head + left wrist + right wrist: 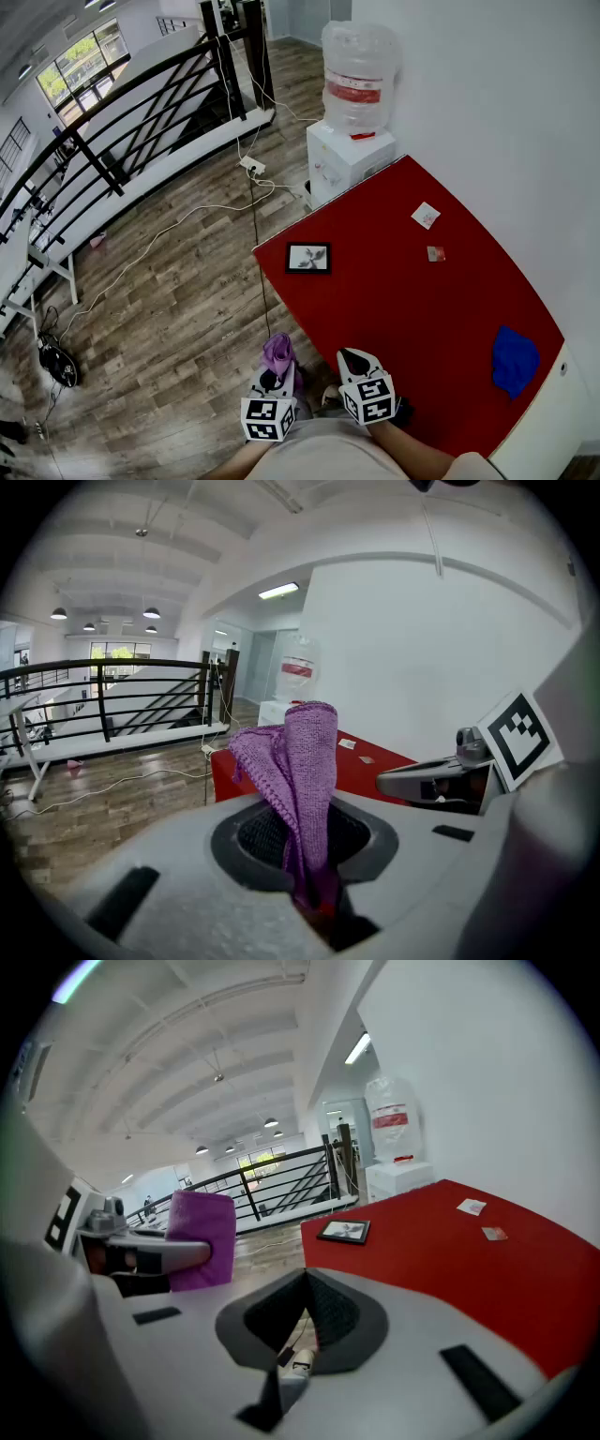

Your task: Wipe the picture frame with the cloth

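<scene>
Head view has the picture frame [307, 257] lying flat and face up on the red table [422, 309], near its far left corner, with its long axis running left to right across the view. Both grippers sit at the table's near edge, well apart from the frame. The left gripper [273, 377] is clamped on a folded purple cloth [277, 353], which stands out of the jaws lengthwise, its rounded fold pointing toward the table. The right gripper [356, 360] has its jaws pressed together with nothing between them. A blue cloth [515, 361] lies near the table's right edge.
</scene>
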`<state>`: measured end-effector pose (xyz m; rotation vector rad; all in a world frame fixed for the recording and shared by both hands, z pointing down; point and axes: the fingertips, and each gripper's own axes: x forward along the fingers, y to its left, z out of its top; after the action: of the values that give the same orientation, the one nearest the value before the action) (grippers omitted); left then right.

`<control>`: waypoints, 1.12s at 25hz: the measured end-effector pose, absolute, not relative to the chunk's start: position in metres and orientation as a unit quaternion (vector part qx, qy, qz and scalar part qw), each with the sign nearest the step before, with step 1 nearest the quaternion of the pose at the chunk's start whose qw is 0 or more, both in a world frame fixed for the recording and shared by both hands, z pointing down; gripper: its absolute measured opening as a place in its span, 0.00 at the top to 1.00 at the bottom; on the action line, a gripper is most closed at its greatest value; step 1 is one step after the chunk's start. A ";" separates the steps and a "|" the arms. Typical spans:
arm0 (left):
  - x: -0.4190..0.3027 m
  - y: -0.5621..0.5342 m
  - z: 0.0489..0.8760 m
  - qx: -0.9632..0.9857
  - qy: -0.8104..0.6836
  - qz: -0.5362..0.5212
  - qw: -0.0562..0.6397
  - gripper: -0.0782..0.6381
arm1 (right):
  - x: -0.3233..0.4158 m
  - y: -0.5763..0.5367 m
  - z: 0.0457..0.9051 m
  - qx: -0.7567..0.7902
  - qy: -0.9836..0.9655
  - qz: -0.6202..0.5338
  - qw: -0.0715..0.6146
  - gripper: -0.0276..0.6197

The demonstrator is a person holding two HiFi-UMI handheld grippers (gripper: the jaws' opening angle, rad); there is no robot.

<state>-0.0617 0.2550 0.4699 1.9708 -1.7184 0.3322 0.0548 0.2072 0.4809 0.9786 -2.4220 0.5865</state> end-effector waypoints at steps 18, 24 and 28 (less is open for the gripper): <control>-0.181 0.102 0.464 0.778 -0.570 0.141 0.223 0.81 | -0.046 0.077 0.473 0.447 -0.844 0.216 0.204 0.95; -0.183 0.079 0.468 0.780 -0.560 0.143 0.239 0.81 | -0.042 0.058 0.475 0.458 -0.833 0.222 0.216 0.95; -0.177 0.063 0.466 0.782 -0.557 0.140 0.242 0.81 | -0.036 0.040 0.473 0.459 -0.830 0.231 0.219 0.95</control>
<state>-0.1775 0.0634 0.4663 2.1369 -1.5240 0.3833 -0.0360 0.0400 0.4731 1.2692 -2.2962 0.6388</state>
